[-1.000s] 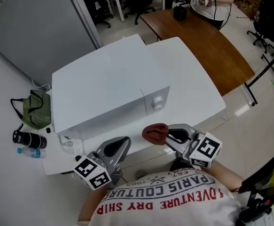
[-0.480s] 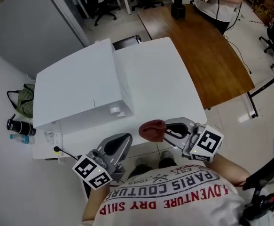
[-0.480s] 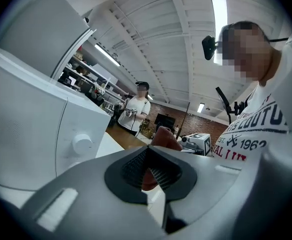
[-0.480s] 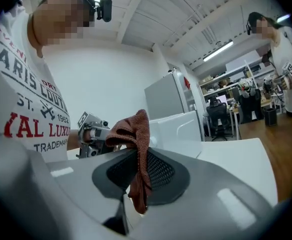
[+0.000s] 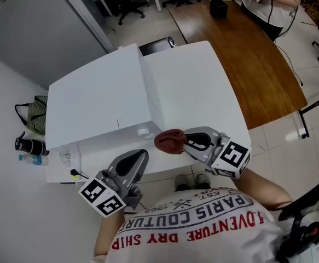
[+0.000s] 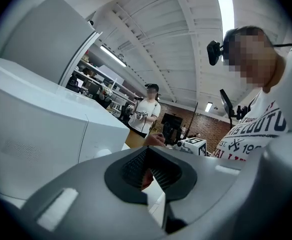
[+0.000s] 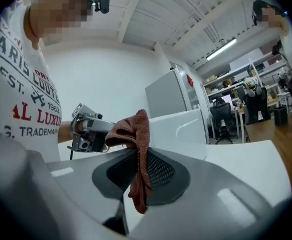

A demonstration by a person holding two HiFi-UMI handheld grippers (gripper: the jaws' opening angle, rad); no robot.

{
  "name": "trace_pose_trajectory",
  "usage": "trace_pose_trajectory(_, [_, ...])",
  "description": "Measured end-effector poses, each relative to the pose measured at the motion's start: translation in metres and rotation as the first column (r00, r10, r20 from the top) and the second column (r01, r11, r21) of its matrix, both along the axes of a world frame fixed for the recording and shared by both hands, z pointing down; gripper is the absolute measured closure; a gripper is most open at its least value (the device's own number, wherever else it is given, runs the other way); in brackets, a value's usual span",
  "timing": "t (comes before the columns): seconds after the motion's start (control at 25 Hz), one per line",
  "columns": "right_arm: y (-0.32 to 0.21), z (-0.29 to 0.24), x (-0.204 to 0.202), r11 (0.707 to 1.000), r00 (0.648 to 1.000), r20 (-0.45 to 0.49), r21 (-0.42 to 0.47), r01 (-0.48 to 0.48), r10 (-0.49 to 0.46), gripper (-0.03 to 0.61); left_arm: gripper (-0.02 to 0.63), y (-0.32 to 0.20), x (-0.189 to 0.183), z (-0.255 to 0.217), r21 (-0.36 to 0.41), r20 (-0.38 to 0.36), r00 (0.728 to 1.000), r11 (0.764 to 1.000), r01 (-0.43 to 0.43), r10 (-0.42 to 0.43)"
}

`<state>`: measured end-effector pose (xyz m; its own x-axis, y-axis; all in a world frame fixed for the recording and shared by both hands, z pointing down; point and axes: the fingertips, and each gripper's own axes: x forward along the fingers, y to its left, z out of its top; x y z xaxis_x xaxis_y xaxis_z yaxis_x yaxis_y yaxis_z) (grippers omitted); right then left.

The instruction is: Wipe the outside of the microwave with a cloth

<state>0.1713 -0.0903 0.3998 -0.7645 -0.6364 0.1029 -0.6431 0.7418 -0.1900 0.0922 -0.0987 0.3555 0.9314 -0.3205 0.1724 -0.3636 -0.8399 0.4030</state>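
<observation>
Nearest the camera in the head view, at the bottom of the frame, the left gripper [image 5: 143,154] points up towards the front of the boxy white microwave [image 5: 93,103]. Its own view shows the left gripper [image 6: 147,151] with its grey jaws closed tip to tip and nothing clamped between the black ribbed pads [image 6: 133,168].

To its right, the right gripper [image 5: 184,141] is clamped on a crumpled rust-red cloth [image 5: 169,141]. In that gripper's view the cloth [image 7: 135,134] bunches above the pressed-together jaws and hangs down between them. The cloth sits just beside the microwave's lower front corner, near a round white knob [image 5: 144,131]. No view shows whether it touches the casing.

The microwave stands on the left part of a white worktop [image 5: 197,86], in the middle of the frame.

At the left edge, on the pale floor, lie a clear bottle with a blue cap [image 5: 30,159], a black cylinder [image 5: 30,145] and a green striped bag [image 5: 36,116]. What the bag holds cannot be seen.

Further off, at upper right, is a brown wooden table [image 5: 247,53] with a second person in a white top [image 5: 274,4] beside it.

Only the left gripper view shows the microwave's side [image 6: 30,119] at close range. Only the right gripper view shows a tall grey cabinet [image 7: 168,99] behind the microwave [image 7: 178,129].
</observation>
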Motion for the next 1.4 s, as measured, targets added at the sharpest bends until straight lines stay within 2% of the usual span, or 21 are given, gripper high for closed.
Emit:
trace_pose_trajectory(0.2, [-0.037,0.007,-0.004,1.000,1.000,0.015,0.001,-0.016,0.016,0.538,0.609,-0.005,-0.004,-0.005,0.007,0.003,1.000,1.000,-0.011,0.011])
trace_pose_trajectory(0.4, [-0.072,0.012,-0.002,0.999,0.999,0.016,0.003,-0.045,0.045,0.538,0.609,-0.009,-0.011,-0.008,-0.027,-0.047,0.999,0.999,-0.023,0.021])
trace_pose_trajectory(0.56, [-0.095,0.014,-0.006,0.999,0.999,-0.002,0.026,-0.043,0.043,0.538,0.609,-0.017,-0.018,-0.017,0.001,-0.049,0.999,1.000,-0.006,0.006])
trace_pose_trajectory(0.76, [-0.146,0.013,0.011,0.994,0.994,-0.033,0.027,-0.103,0.103,0.538,0.609,-0.023,-0.019,-0.015,0.033,0.006,1.000,0.999,-0.017,0.017])
trace_pose_trajectory(1.0, [-0.219,0.005,0.026,0.989,0.985,-0.110,0.076,-0.128,0.136,0.538,0.609,-0.028,-0.024,-0.012,0.054,0.058,0.998,0.998,-0.021,0.017])
trace_pose_trajectory(1.2, [-0.277,0.003,0.038,0.983,0.973,-0.146,0.078,-0.168,0.178,0.538,0.609,-0.029,-0.033,-0.009,0.046,0.064,0.998,0.999,-0.013,0.010])
trace_pose_trajectory(1.4, [-0.319,0.008,0.048,0.973,0.965,-0.128,0.043,-0.226,0.229,0.540,0.609,-0.030,-0.043,-0.010,0.042,0.066,0.998,0.999,0.011,-0.014])
